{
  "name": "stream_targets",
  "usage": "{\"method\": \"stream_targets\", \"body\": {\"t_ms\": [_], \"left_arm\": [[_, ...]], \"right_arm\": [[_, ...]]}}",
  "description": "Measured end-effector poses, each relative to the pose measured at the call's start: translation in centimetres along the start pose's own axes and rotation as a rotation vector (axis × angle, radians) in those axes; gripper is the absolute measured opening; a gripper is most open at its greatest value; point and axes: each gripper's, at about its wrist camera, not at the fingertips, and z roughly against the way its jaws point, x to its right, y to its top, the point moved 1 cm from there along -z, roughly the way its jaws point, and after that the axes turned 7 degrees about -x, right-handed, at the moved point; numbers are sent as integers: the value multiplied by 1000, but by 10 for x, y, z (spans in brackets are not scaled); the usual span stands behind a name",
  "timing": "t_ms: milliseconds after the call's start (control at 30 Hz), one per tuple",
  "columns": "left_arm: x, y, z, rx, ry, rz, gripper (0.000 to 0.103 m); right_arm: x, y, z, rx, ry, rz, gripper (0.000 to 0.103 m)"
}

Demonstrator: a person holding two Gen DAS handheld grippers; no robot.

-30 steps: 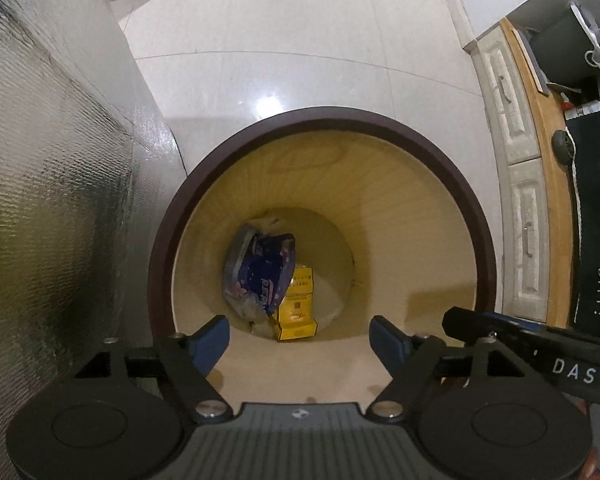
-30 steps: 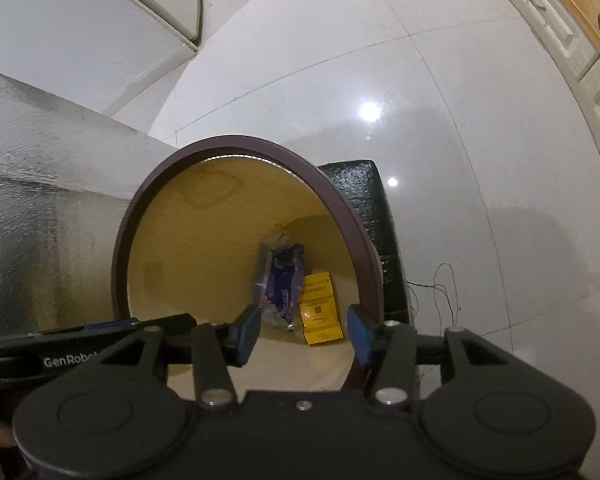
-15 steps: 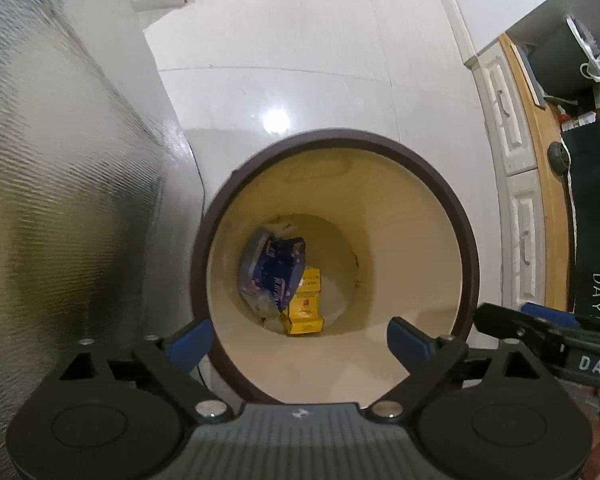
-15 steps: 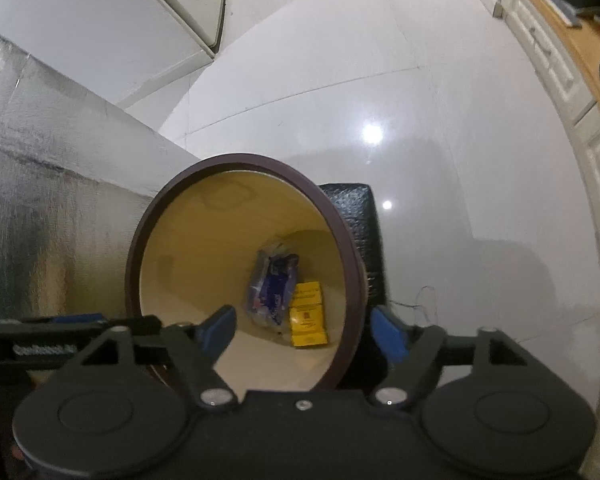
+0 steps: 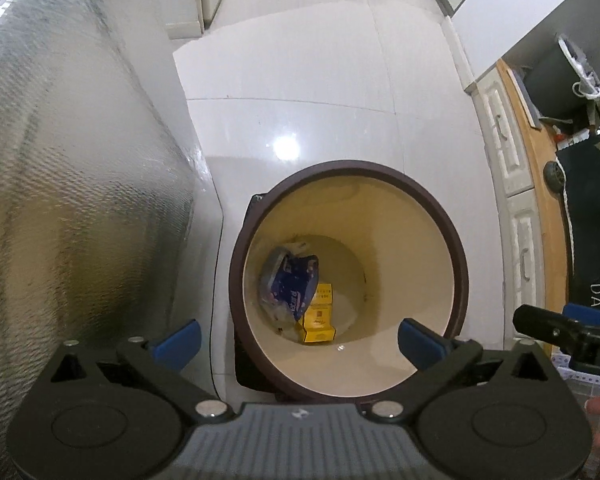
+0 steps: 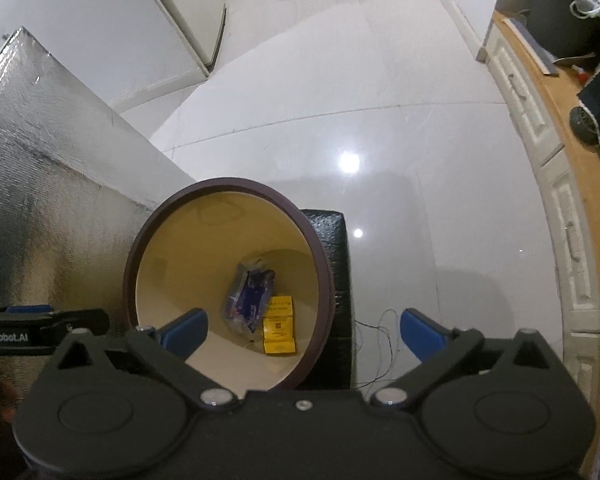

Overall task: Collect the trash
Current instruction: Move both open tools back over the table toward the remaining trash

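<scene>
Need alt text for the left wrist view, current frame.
Looking down into a round trash bin with a dark brown rim and cream interior, holding a blue snack wrapper and a yellow carton at the bottom. The left hand-held gripper is open and empty above it. A silver foil-covered surface fills the left; glossy white floor tiles lie beyond.

A glossy white tiled floor point(image 5: 324, 80) is seen. A foil-clad panel point(image 5: 68, 184) stands at left. White cabinet drawers point(image 6: 540, 120) line the right side.
</scene>
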Motion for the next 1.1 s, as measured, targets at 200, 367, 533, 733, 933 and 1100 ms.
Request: {"method": "stream_targets", "body": {"t_ms": [200, 367, 533, 733, 933, 1100], "left_arm": [[0, -11, 24, 52, -5, -19, 103], [1, -23, 53, 114, -9, -49, 103], [-2, -37, 82, 180, -19, -72, 103], [-8, -54, 121, 268, -34, -107, 103], [-24, -78, 170, 376, -53, -133, 103], [-50, -100, 206, 457, -71, -124, 103]], "right_arm": [[-6, -10, 19, 18, -27, 18, 103], [-11, -18, 46, 66, -29, 15, 103], [-17, -30, 73, 124, -52, 29, 103], [-30, -47, 108, 204, -60, 36, 103], [-53, -69, 147, 302, -43, 41, 103], [-85, -84, 168, 375, -32, 79, 103]]}}
